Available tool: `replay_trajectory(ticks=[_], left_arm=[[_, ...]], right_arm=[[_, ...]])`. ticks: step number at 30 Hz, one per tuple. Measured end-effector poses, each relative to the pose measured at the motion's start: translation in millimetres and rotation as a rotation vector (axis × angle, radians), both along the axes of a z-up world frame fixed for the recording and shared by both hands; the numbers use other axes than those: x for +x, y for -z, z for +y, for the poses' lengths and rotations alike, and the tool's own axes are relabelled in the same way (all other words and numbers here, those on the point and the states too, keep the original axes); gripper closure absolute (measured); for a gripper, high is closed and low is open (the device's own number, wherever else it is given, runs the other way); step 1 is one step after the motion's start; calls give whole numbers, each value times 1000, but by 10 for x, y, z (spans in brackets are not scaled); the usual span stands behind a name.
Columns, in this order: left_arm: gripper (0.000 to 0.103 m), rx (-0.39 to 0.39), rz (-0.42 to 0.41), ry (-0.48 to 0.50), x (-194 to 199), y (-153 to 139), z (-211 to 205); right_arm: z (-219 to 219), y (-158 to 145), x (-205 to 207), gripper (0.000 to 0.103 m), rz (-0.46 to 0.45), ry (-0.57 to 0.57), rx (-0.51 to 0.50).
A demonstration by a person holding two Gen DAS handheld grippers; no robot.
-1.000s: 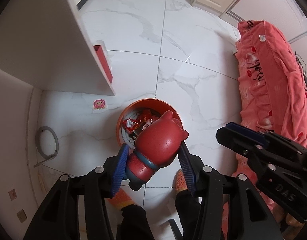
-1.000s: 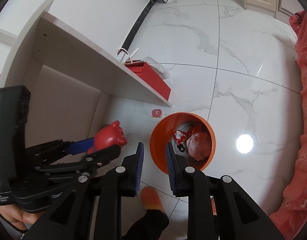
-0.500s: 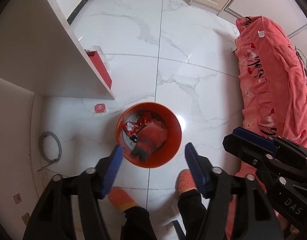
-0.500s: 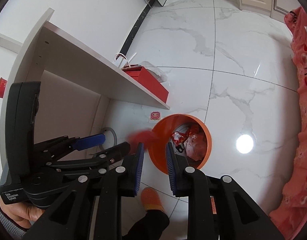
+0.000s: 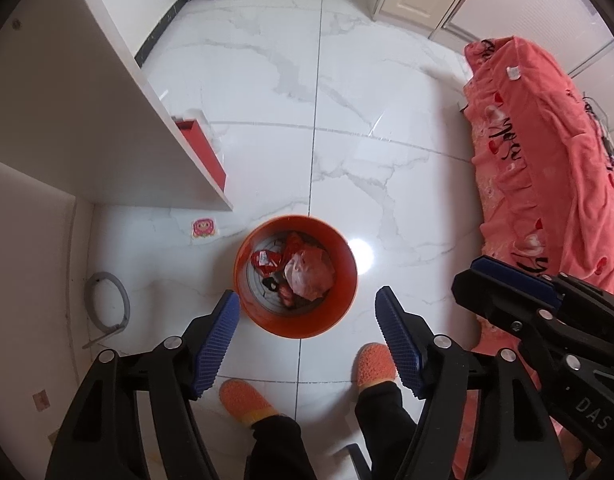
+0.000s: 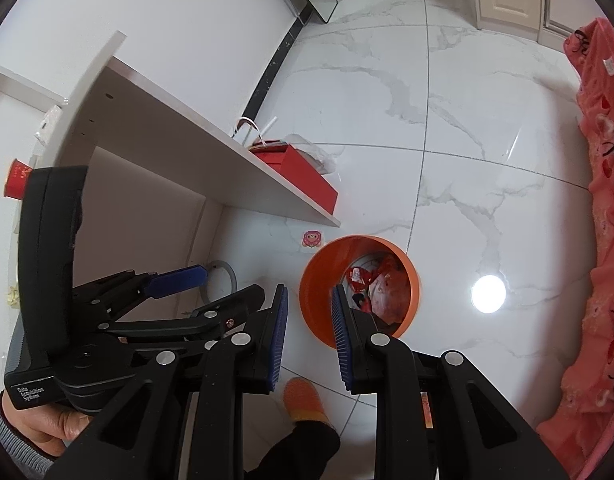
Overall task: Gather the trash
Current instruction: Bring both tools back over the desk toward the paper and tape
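Left gripper [image 5: 307, 322]: jaws wide apart, nothing between the blue pads [image 5: 215, 344]; jaws just been opening. Pointing steeply down over the orange bin [image 5: 295, 326], bin rim framed between the 2 fingers.

Right gripper [image 6: 309, 338]: jaws narrowly parted, a small gap, nothing held. Also visible at the right edge of the left wrist view, beside the left tool.

Change versus 1 second ago: red piggy-bank-shaped toy then clamped in the left jaws above the bin; half a second ago a red blur dropping into the bin mouth; now gone from the jaws. Toy not clearly identifiable among the bin contents: red snack wrappers [image 5: 267, 260] and a pinkish crumpled plastic bag [image 5: 309, 274] on top, toy presumably beneath or behind them. Bin appears smaller in the left view than 1 second ago, consistent with both tools rising away.

Judgement: drop step done, 1 item delivered. Both tools free for the next pick.

Surroundings: bin standing on white marble-pattern floor tiles [image 5: 387, 140], just beside the corner of a white desk panel [image 5: 107, 128]. Small pink cartoon sticker [image 5: 203, 229] on the floor near the bin, apart from it; cannot tell whether trash or stuck down. Red box [image 6: 303, 178] behind the desk edge. Orange slippers [image 5: 243, 400] of the person below the bin. Pink-red fabric cover [image 5: 547, 152] at right.
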State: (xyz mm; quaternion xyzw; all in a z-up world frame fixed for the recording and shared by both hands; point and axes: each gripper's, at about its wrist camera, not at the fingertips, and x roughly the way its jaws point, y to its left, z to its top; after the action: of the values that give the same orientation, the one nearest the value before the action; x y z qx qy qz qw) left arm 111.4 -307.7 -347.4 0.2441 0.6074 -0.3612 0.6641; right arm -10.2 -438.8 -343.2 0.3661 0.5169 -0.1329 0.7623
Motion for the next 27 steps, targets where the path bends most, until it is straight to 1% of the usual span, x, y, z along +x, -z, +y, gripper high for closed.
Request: replay_trajectory(ticks=[5,8,9,14,15,17,20,21,27], left_arm=[[32,-39,-36,-17,-31,-406,104],[32,-63,-63,-30,-68,-665,182],[32,-72,-72,-33,-77,-749,213],[32,-120,-128,-66,-153,-1249,430],[32,-133,-142,-77,-159,-1364,502],[32,-148,-165,-97,-168,-1522,613],[32,-167,-205,-138,-179,-1767,811],[32,-171,-215,-151,-184,-1831,863],[32,-186,-293,-244,-214,-2188,1269]], right_arm=[[54,-435,-25,79,-41,-17,-26],[131,-784,-27,74,-74,-41,-50],[154,-858,-26,73,-82,-50,-55],[340,-1429,12,73,-143,-120,-95],[372,-1492,26,73,-152,-130,-100],[501,-1716,64,73,-181,-167,-114],[652,-1930,126,70,-214,-204,-129],[724,-2018,151,66,-228,-220,-134],[1072,-2374,317,66,-294,-314,-156]])
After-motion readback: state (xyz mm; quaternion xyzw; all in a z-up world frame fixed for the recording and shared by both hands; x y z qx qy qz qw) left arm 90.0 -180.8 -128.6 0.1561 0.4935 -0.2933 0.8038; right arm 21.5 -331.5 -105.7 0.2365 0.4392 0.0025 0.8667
